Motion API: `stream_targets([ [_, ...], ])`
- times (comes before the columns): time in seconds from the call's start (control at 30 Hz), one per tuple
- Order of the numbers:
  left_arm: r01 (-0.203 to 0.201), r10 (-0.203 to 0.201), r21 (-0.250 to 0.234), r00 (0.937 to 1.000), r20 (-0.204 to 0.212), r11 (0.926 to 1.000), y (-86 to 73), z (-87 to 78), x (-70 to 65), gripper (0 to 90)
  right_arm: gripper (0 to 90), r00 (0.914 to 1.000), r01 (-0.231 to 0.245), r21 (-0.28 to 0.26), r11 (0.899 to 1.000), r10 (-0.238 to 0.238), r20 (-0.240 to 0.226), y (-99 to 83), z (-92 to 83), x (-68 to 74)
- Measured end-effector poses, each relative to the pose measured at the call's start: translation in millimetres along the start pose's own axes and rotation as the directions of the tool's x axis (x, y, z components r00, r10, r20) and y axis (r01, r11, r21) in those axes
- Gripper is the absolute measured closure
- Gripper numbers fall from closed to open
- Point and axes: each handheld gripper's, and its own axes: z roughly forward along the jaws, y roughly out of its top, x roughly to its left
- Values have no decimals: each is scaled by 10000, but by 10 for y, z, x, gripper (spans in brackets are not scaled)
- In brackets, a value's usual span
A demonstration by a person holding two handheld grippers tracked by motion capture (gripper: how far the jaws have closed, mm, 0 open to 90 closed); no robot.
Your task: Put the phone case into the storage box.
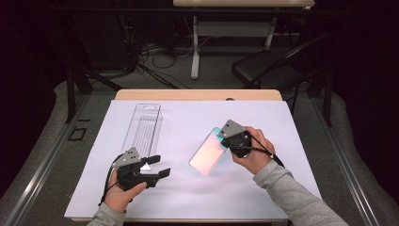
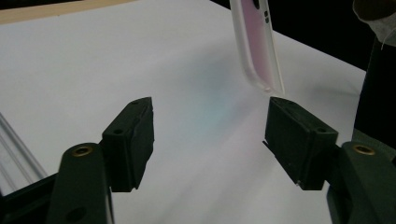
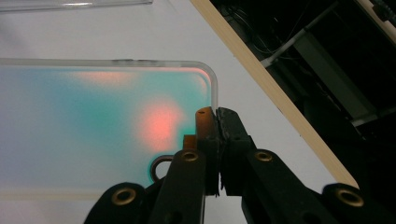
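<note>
Gripping item: right tongs [image 1: 225, 136], pressed together on the upper edge of a translucent phone case [image 1: 208, 151], iridescent teal and pink. In the right gripper view the case [image 3: 93, 126] spread out to the left of the clamped jaws, its rounded corner just above their tips, with a small round opening beside them.

Case, position: held tilted, its lower end reaching down and away from the right tongs toward the white surface [image 1: 188, 197]; whether that end touched the surface could not be told.

Left tongs [image 1: 157, 165]: jaws apart, nothing between them, held in the left hand [image 1: 120, 190] well apart from the case. In the left gripper view the case [image 2: 259, 46] hung ahead of the jaws, above and just beyond the tip of the jaw on that view's right, not touching it.

Clear plastic tray [image 1: 143, 127]: lay flat on the surface, just beyond the left tongs and to the left of the case, apart from it.

Right hand [image 1: 254, 150]: wrapped about the right tongs, grey sleeve [image 1: 291, 197] behind.
</note>
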Motion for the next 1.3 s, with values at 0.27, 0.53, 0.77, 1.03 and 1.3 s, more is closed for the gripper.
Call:
stream_targets([
  [0.27,-46,48,-117,9999,117,9999,171,83,-27,403,887,9991,384,-156,9991,-381,209,65,-73,29],
  [0.53,-133,131,125,9997,189,9998,320,139,-22,433,887,9973,682,-318,9972,-673,304,125,-107,48],
  [0.77,390,-407,239,9963,758,9990,408,203,-28,432,887,9954,892,-383,9953,-877,390,163,-112,78],
  [1.03,550,-581,408,9951,796,9977,471,333,-37,438,887,9928,1151,-489,9922,-1133,379,225,-120,124],
  [1.3,622,-668,454,9919,1078,9970,525,434,-68,467,887,9909,1298,-562,9899,-1275,428,246,-114,158],
])
